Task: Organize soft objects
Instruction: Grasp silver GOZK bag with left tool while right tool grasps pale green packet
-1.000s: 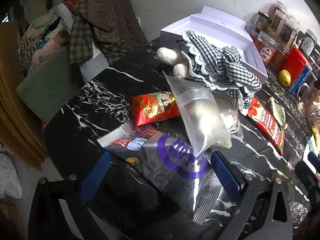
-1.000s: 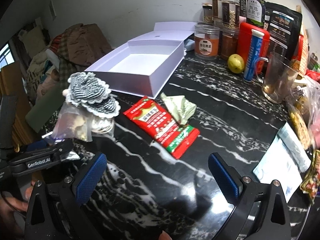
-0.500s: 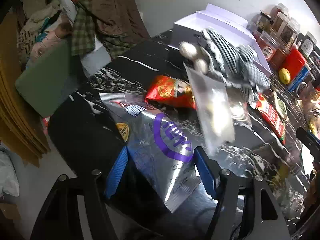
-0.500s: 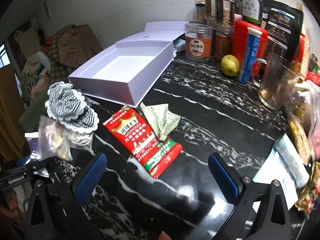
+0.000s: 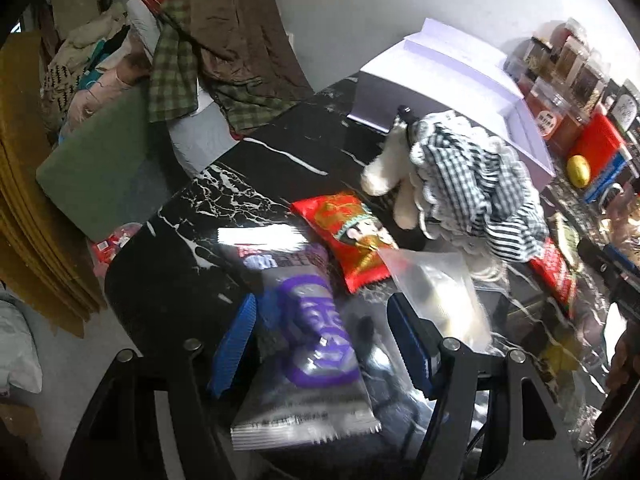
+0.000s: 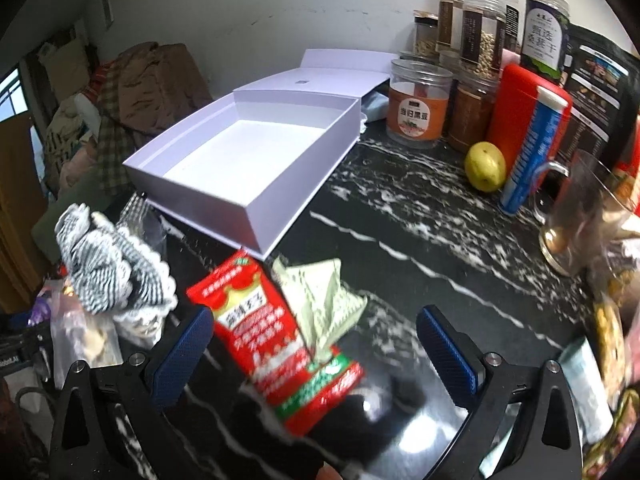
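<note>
Now my left fingers (image 5: 320,344) have just closed onto the silver snack pouch (image 5: 308,344) between them, ready to lift; my right fingers (image 6: 312,356) hang released.

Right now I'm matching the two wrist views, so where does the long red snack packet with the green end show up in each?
Left wrist view: the long red snack packet with the green end lies at right, partly behind the black-and-white checked plush toy.
Right wrist view: lower centre, between the right gripper's fingers.
Shared landmark: the open white cardboard box.
</note>
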Motion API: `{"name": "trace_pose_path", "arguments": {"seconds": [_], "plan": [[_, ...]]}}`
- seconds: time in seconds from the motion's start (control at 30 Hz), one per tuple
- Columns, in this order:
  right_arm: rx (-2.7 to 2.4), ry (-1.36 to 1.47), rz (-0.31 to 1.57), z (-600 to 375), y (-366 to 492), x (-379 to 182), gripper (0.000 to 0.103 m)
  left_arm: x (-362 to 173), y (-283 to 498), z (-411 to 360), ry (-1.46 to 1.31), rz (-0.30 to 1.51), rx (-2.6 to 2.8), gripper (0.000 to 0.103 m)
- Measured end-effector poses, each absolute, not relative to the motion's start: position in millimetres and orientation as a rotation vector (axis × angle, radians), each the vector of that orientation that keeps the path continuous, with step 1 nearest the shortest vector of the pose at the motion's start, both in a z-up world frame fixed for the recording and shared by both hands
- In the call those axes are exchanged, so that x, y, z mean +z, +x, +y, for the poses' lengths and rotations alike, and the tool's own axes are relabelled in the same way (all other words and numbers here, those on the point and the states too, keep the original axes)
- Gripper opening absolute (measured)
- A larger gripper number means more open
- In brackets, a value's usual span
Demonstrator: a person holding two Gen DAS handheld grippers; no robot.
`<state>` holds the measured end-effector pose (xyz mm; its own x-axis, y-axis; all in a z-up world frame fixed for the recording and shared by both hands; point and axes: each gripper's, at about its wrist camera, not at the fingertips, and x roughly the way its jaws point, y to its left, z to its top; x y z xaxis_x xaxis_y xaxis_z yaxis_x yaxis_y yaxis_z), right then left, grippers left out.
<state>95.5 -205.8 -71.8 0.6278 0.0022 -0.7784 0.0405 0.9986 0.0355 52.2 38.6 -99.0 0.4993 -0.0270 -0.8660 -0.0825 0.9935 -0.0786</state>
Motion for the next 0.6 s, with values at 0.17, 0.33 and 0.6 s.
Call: {"name": "trace_pose_path", "arguments": {"seconds": [0.17, 0.33, 0.6], "plan": [[-0.006, 0.040, 0.917, -210.0, 113.7, -82.9, 0.090, -112.9, 60.4, 40.6, -0.111, 1.084, 0.082, 0.068], [0.030, 0.061, 0.968, -212.2, 124.2, -96.3, 0.076, -114.8, 61.4, 36.8, -0.080, 1.062, 0.093, 0.068], [0.059, 0.065, 0.967, -208.5, 119.6, -99.7, 0.045, -112.6, 61.6, 37.0, -0.071, 1.040, 0.086, 0.044]]}}
